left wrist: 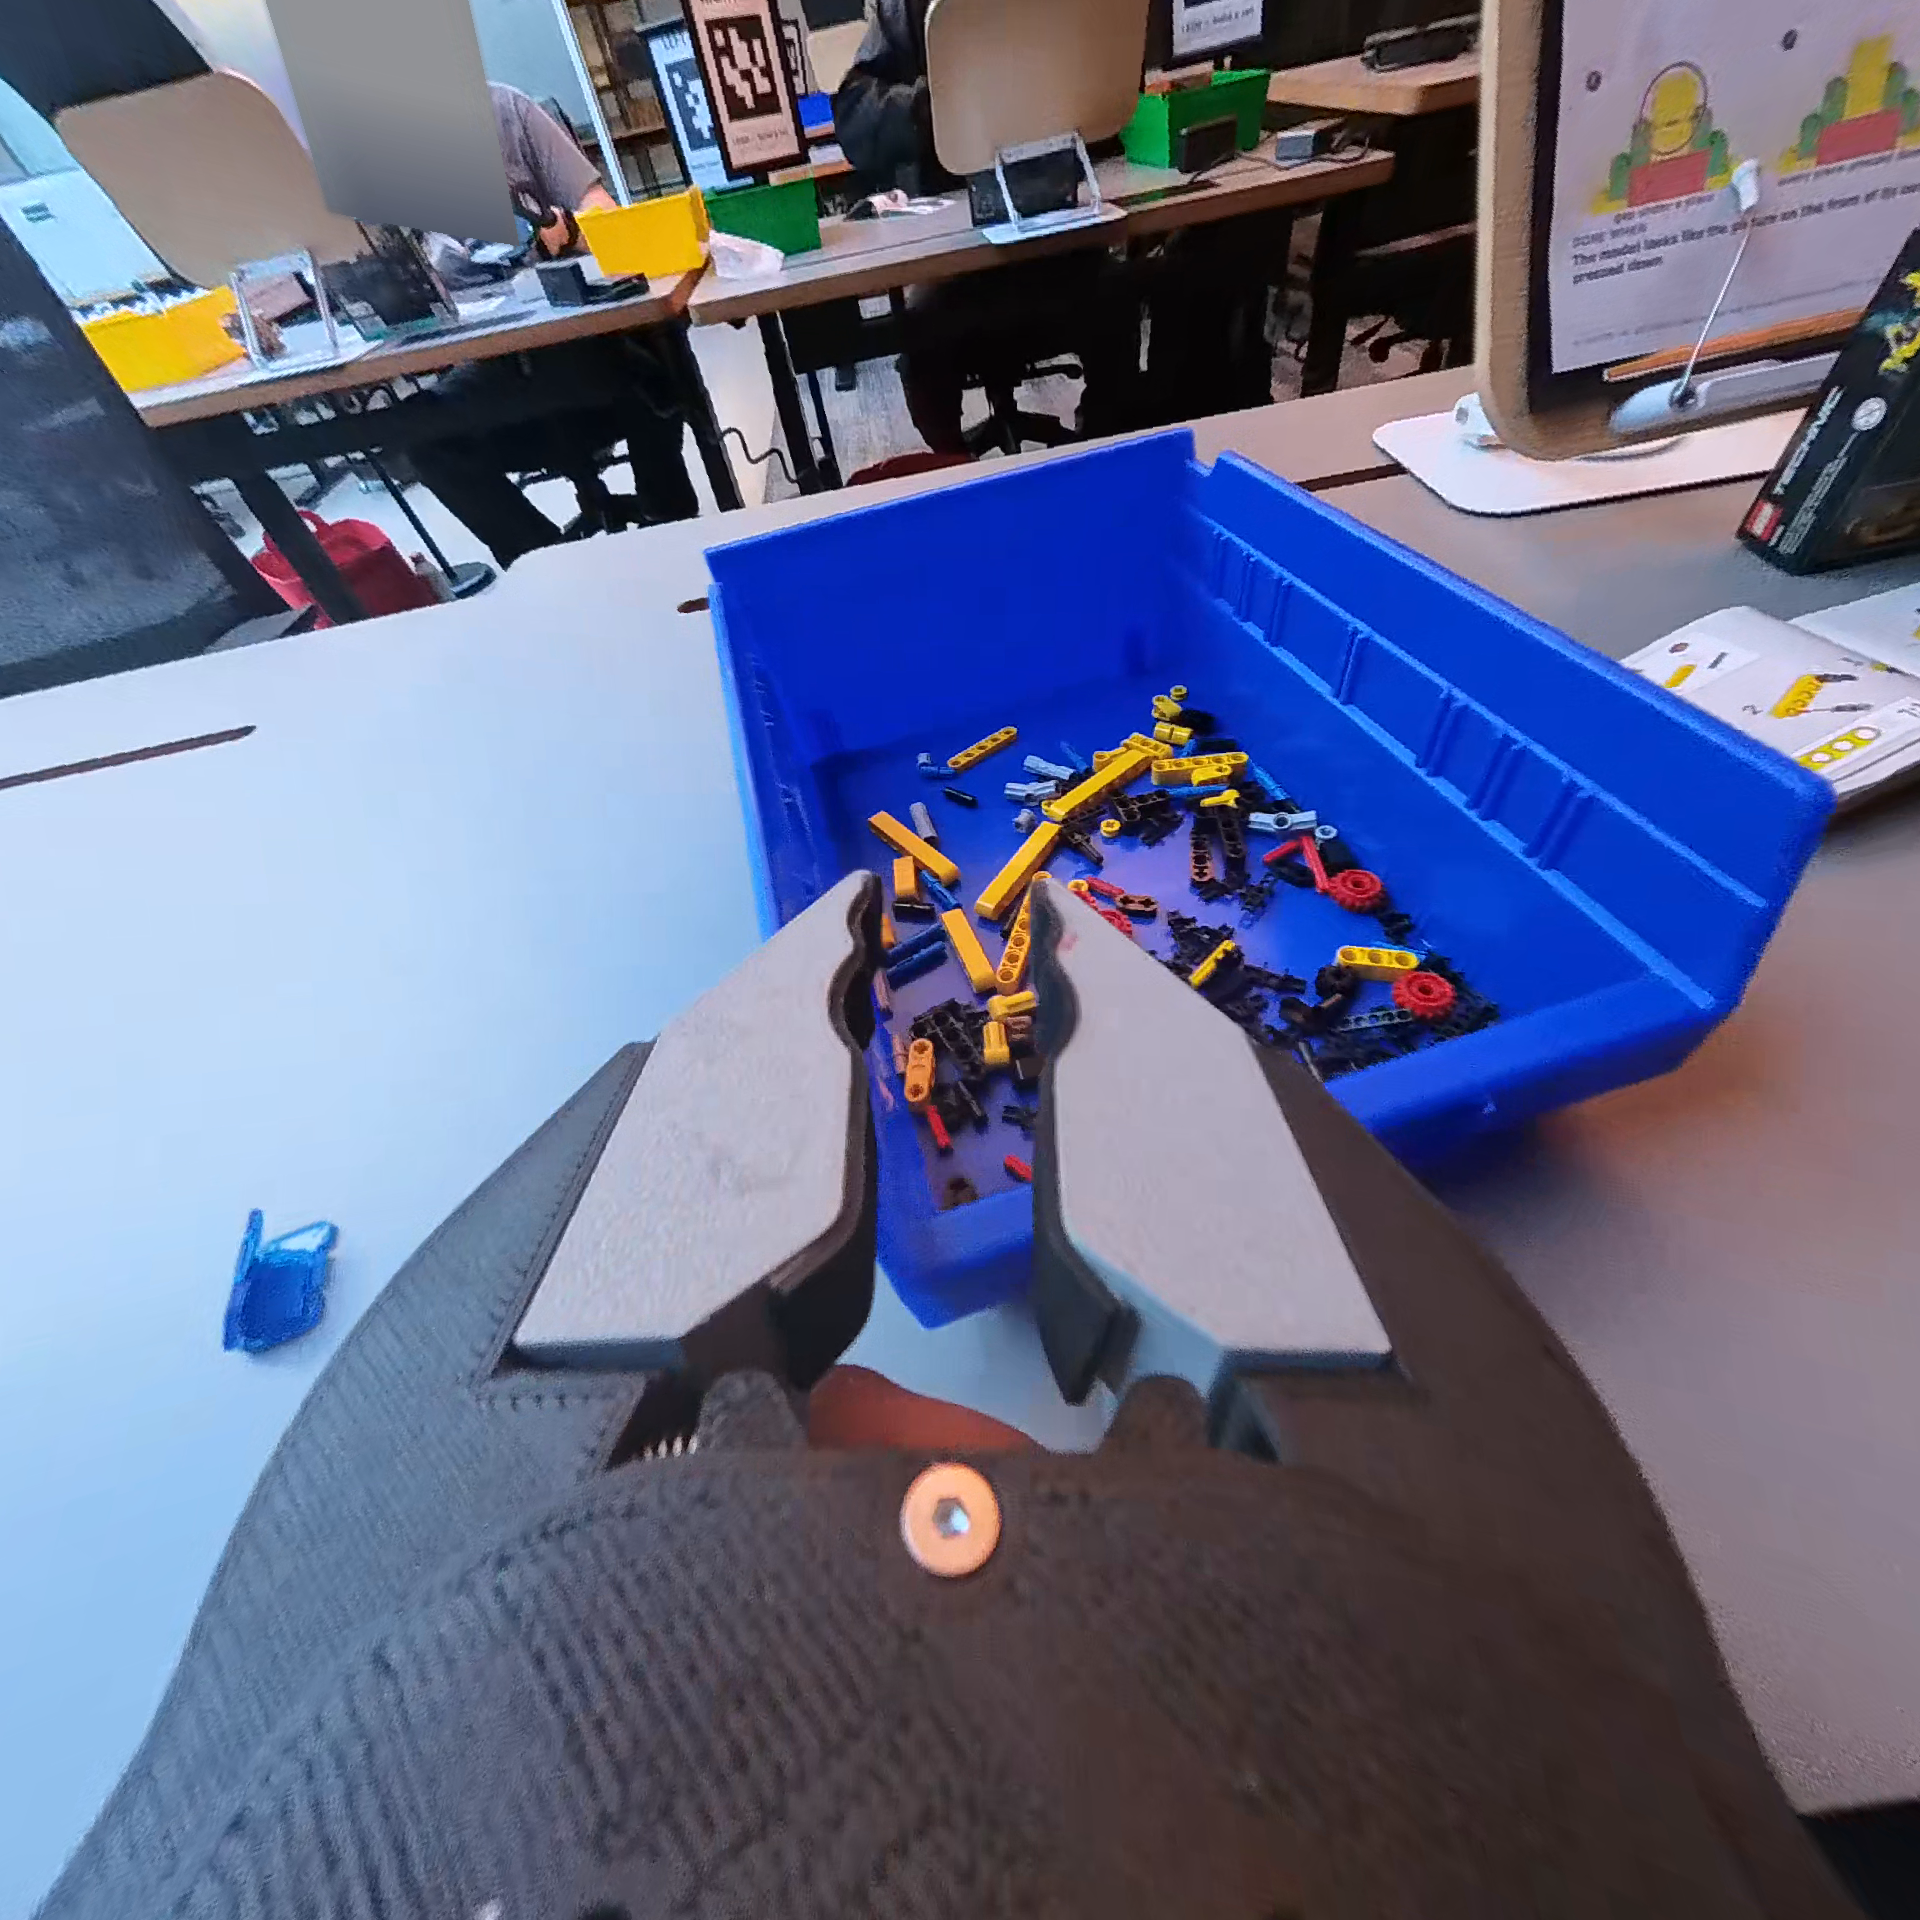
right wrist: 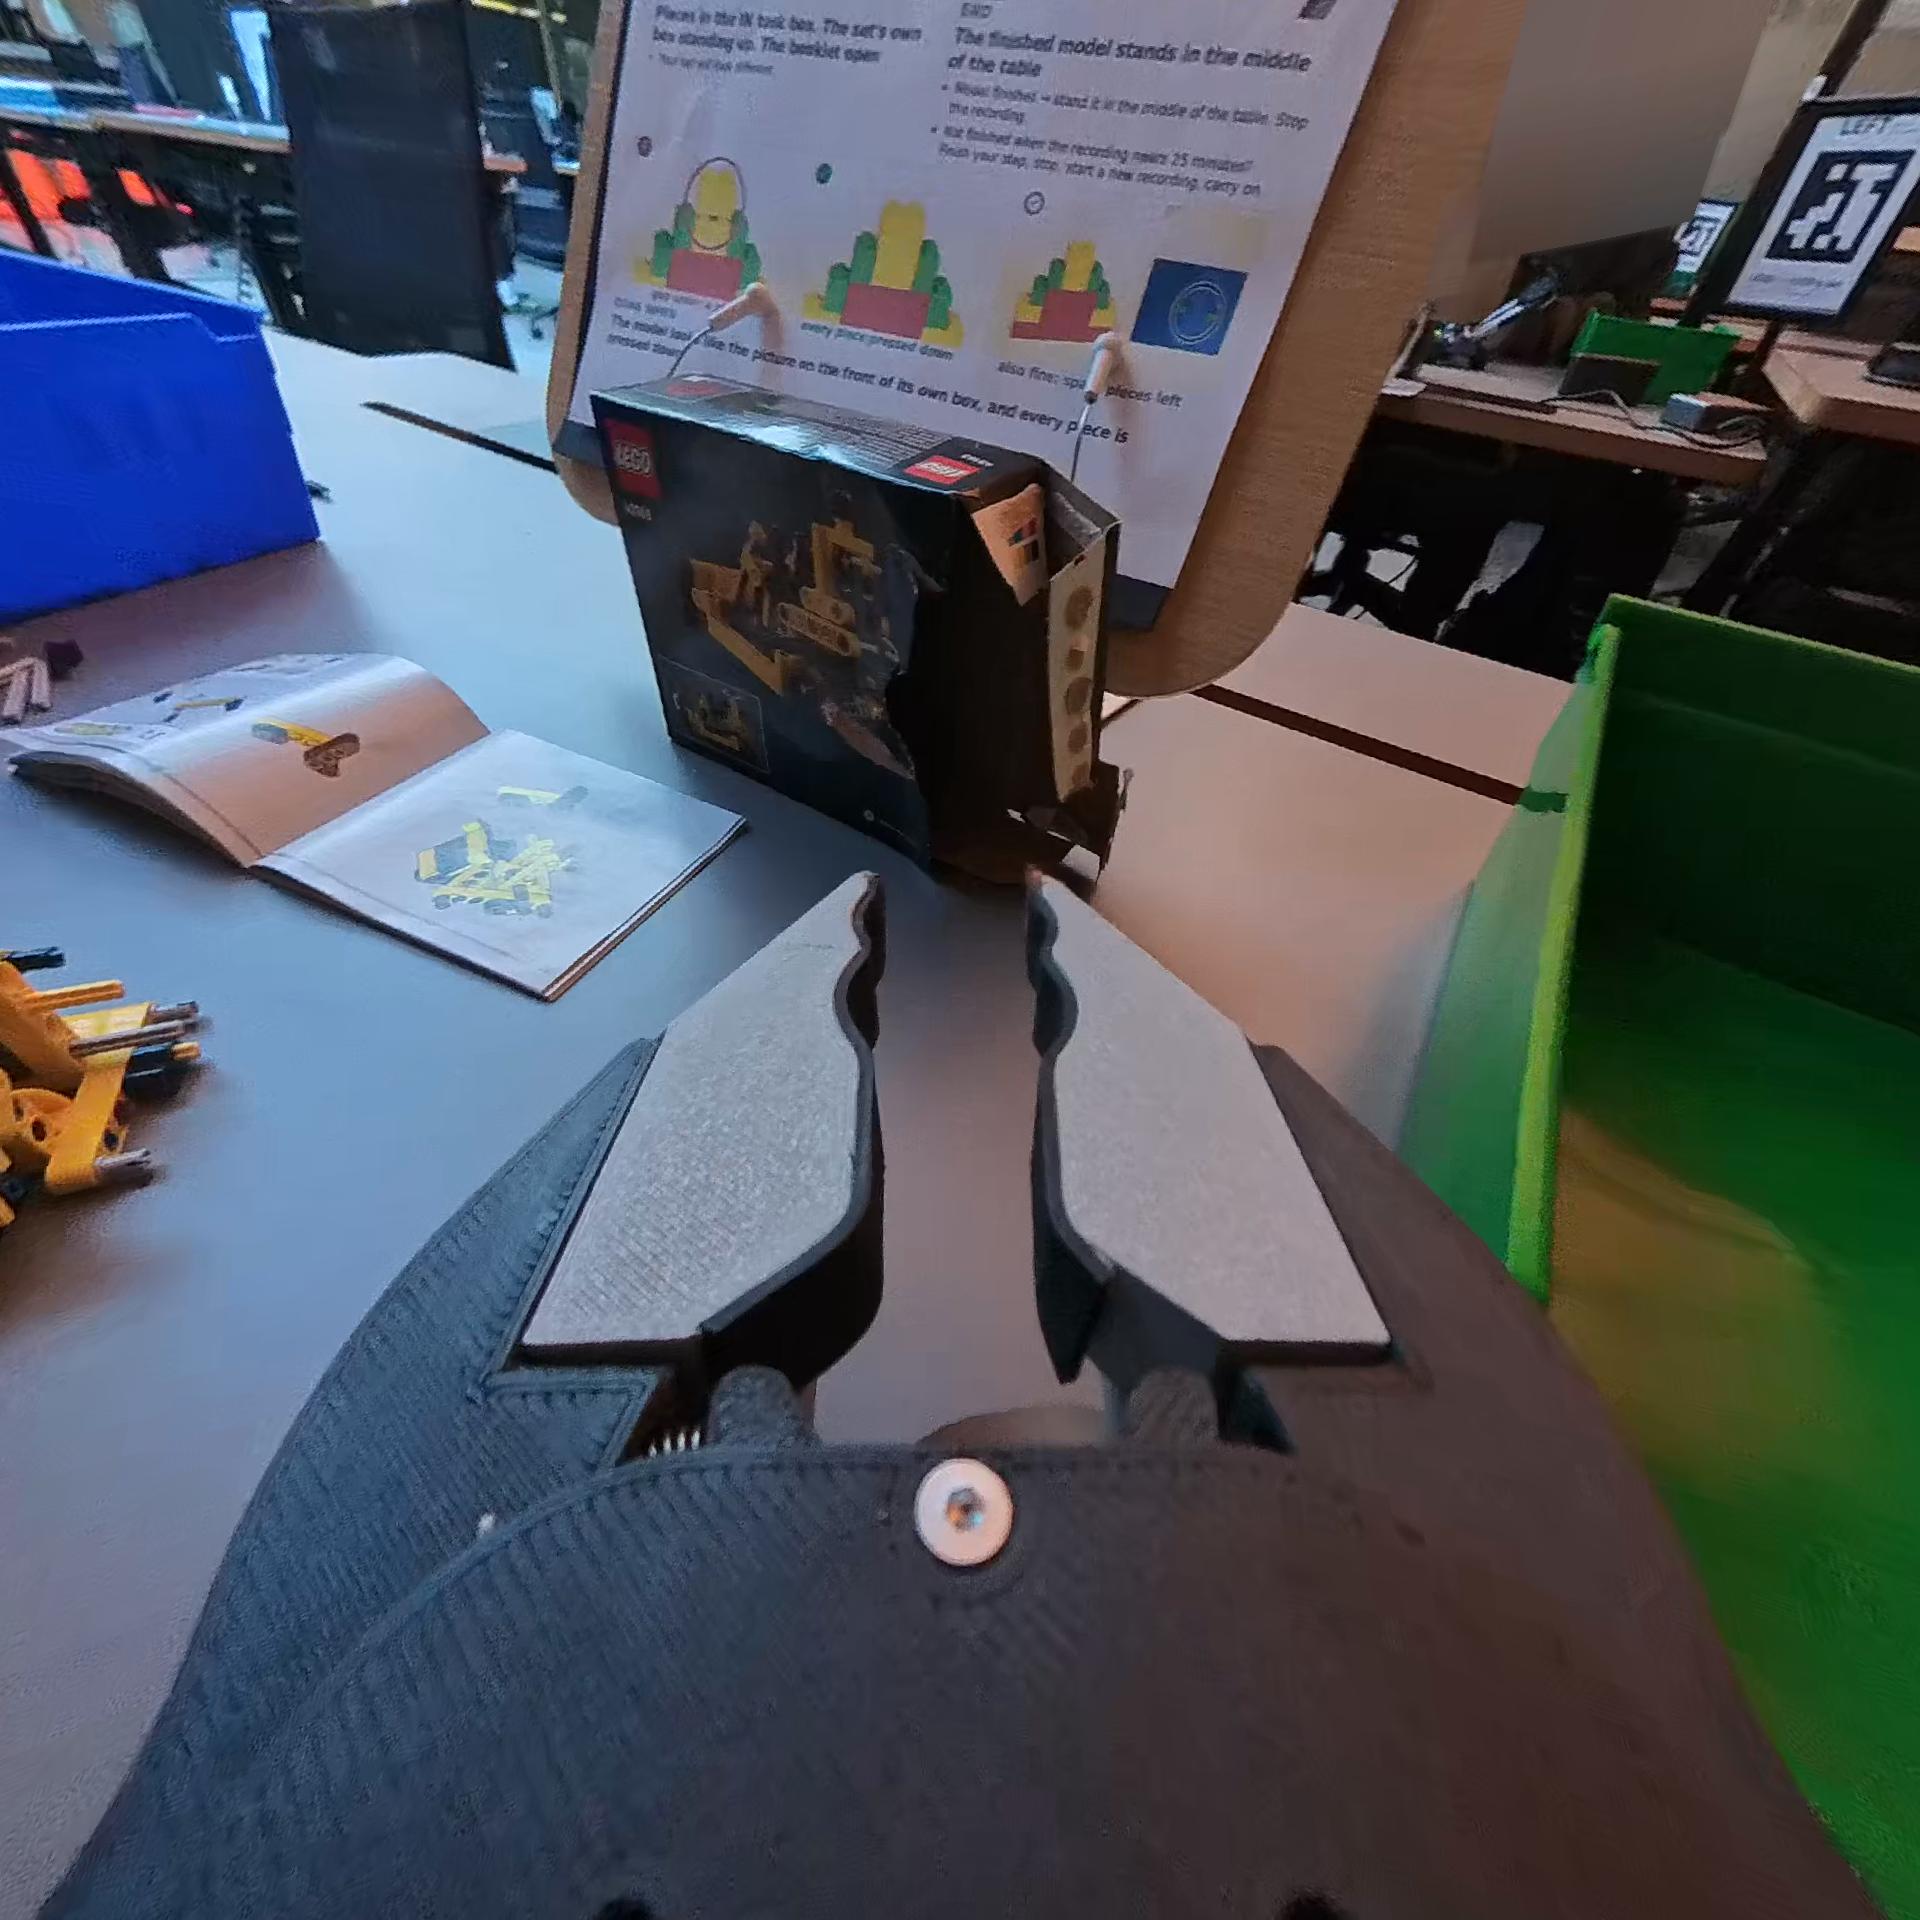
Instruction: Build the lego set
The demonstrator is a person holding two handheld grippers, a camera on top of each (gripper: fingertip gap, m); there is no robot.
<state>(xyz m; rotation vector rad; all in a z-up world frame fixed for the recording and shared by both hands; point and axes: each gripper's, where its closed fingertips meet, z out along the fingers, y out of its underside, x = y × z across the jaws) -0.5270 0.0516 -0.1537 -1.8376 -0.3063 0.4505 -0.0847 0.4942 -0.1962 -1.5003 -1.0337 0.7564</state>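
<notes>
The left tongs (left wrist: 951,904) hang spread over the near end of the blue bin (left wrist: 1507,790), pinching nothing. The loose pieces (left wrist: 1143,894) lie scattered across the bin's floor: yellow beams, black pins and connectors, a few red gears. A small blue scrap (left wrist: 278,1283) sits on the surface (left wrist: 364,935) well to the left of the bin.

The right tongs (right wrist: 954,899) are likewise spread and empty, held above the surface to the right of the bin, pointing at the torn set box (right wrist: 831,623) that stands upright there. The open booklet (right wrist: 395,800) lies flat between the bin and the box. The half-built yellow model (right wrist: 73,1070) rests on the surface in front of the bin, with pins sticking out of its side. A green bin (right wrist: 1714,935) stands on the far side of the box from the blue one.

The likely trouble is in the picking. The pieces overlap in tangles, so tips closing in the pile could catch two at once or flick a small pin away. Dropping too steeply near the bin's front wall could knock the tips on its rim and shove the bin. The model lies unheld, so any pressing on it could make it skid.
</notes>
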